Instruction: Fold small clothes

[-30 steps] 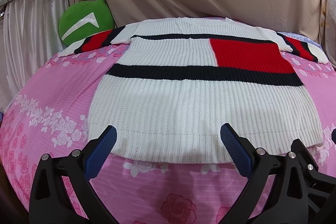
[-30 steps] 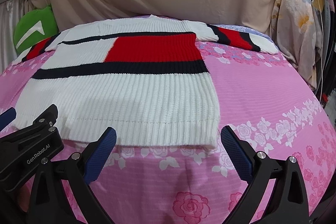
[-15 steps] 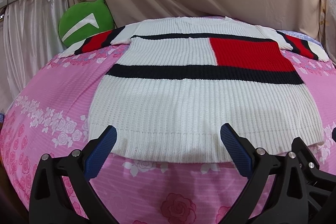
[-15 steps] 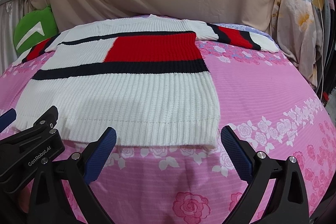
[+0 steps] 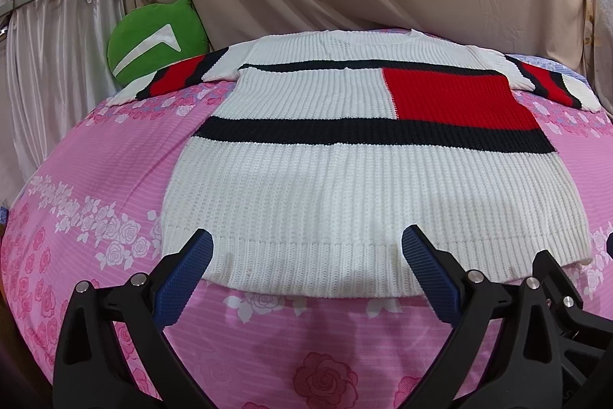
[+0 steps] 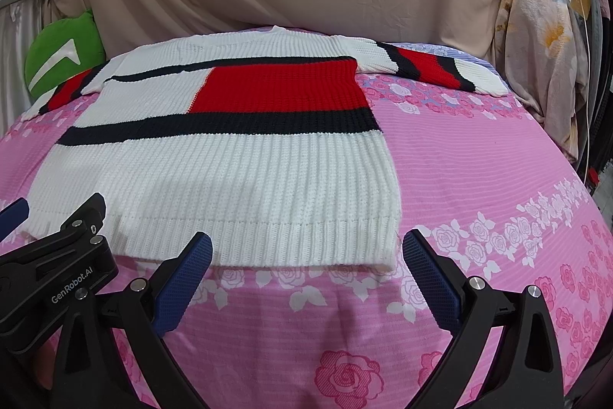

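Hovering both grippers, L (image 5: 306,252) & R (image 6: 306,252), jaws spread wide, empty, near hem of white ribbed-knit sweater w/ red block & navy stripes (image 5: 345,186), flat on pink floral bedsheet (image 6: 479,179).

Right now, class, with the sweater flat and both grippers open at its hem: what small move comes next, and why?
Probably ease both grippers forward onto the hem. The sweater lies flat and unfolded, and the left gripper and right gripper are open, empty, just short of it.
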Motion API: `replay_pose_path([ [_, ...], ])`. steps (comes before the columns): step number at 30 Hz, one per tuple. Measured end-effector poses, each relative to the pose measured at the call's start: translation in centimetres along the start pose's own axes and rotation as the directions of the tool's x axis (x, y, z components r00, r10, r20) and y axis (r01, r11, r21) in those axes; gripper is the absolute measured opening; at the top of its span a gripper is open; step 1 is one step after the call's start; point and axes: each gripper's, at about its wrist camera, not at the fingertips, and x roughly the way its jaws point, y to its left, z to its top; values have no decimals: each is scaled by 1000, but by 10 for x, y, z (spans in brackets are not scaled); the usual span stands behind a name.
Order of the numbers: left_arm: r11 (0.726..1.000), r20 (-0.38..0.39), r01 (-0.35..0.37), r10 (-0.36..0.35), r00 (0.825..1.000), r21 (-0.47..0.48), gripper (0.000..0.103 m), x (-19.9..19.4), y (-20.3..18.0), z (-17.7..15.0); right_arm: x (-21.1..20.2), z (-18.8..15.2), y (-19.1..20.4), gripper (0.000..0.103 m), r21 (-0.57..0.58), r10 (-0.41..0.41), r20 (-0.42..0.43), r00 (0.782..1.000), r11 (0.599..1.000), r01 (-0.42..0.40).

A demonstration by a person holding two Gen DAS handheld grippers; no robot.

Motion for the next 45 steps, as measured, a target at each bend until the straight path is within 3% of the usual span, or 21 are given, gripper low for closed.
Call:
replay_pose_path([
  [39,1000,-3,-1,1,1000,2,96,-1,-1,-2,2,0,0,98,-1,0,-7,1000,1000,0],
  [43,1000,-10,10,-10,1000,-2,96,1,1,-4,4,-2,0,98,-1,15,-12,1000,1000,-15],
  [45,999,-13,39,-39,999,-17,96,1,5,-4,6,-1,-3,98,0,60,-29,998,998,-60],
])
